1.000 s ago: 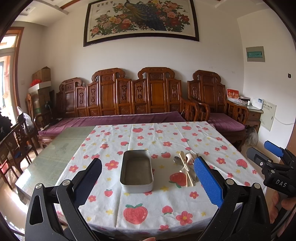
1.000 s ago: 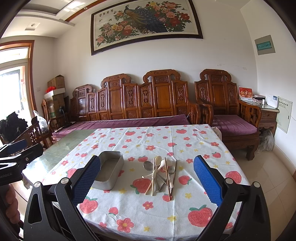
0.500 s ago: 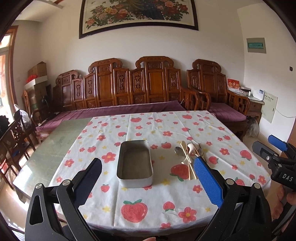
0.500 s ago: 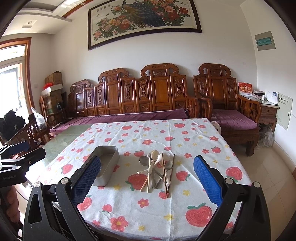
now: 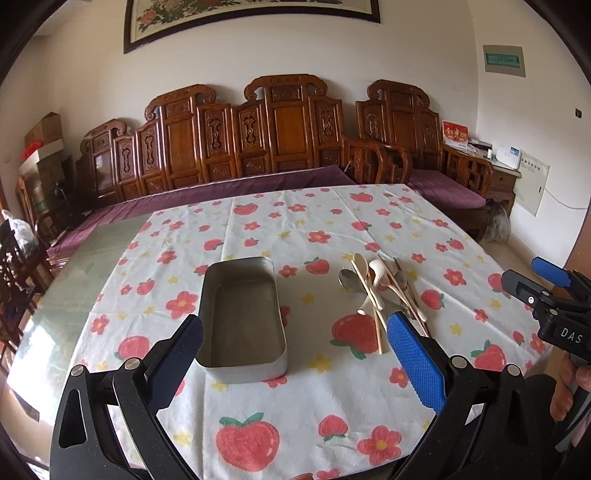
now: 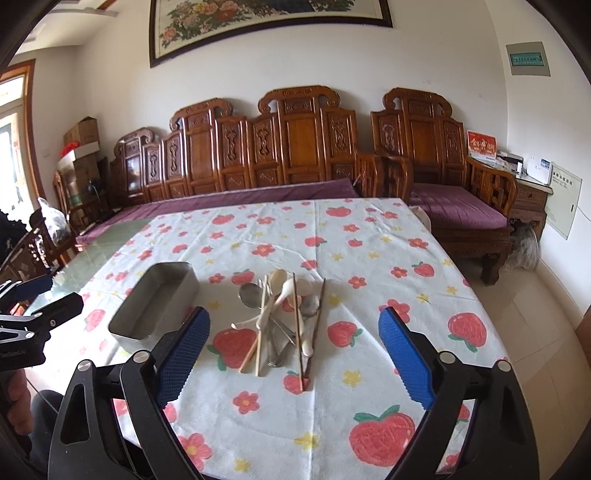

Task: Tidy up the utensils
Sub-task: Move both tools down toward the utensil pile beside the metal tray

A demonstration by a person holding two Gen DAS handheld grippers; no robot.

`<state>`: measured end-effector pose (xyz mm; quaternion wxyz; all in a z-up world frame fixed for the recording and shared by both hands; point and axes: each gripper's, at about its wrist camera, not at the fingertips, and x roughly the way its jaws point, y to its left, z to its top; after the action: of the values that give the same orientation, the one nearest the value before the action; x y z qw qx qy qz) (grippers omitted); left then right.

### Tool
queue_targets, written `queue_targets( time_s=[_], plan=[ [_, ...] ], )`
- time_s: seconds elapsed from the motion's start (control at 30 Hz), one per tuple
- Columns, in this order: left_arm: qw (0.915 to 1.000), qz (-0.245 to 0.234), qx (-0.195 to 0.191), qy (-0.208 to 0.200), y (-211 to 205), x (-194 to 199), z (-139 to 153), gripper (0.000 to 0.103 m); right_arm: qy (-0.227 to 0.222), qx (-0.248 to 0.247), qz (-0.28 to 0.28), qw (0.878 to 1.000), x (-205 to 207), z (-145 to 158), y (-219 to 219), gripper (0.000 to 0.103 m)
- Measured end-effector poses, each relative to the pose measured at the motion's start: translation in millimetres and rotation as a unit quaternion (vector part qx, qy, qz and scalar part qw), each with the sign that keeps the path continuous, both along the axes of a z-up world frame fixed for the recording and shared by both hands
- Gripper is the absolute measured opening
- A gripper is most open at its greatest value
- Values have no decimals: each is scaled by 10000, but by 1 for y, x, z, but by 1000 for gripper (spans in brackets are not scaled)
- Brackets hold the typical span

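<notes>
Nothing sorted yet: the metal tin (image 5: 242,314) sits empty on the strawberry tablecloth (image 5: 332,398), the utensil pile (image 6: 284,317) untouched beside it, my left gripper (image 5: 295,354) and right gripper (image 6: 295,354) both spread wide, empty.

My left gripper's fingers (image 5: 415,363) cover the near ends of the utensil pile (image 5: 380,291), my right's (image 6: 183,349) hide the metal tin's (image 6: 155,299) near corner, and the painting (image 6: 258,22) is cropped on top.

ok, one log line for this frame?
phase: approach | left gripper: open, empty | right gripper: open, empty, jaws just narrowing | tin: empty | utensils: piled on tablecloth
</notes>
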<state>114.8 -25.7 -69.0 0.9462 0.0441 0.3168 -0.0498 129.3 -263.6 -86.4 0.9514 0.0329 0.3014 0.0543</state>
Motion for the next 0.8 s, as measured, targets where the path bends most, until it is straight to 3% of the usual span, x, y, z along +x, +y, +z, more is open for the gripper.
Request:
queue_targets(
  time_s=[0.53, 0.8],
  plan=[
    [9974, -596, -81, 400, -36, 66, -36, 96, 687, 131, 200, 9973, 75, -67, -25, 73],
    [9928, -929, -194, 731, -60, 97, -59, 79, 941, 174, 343, 9948, 99, -94, -27, 61]
  ],
)
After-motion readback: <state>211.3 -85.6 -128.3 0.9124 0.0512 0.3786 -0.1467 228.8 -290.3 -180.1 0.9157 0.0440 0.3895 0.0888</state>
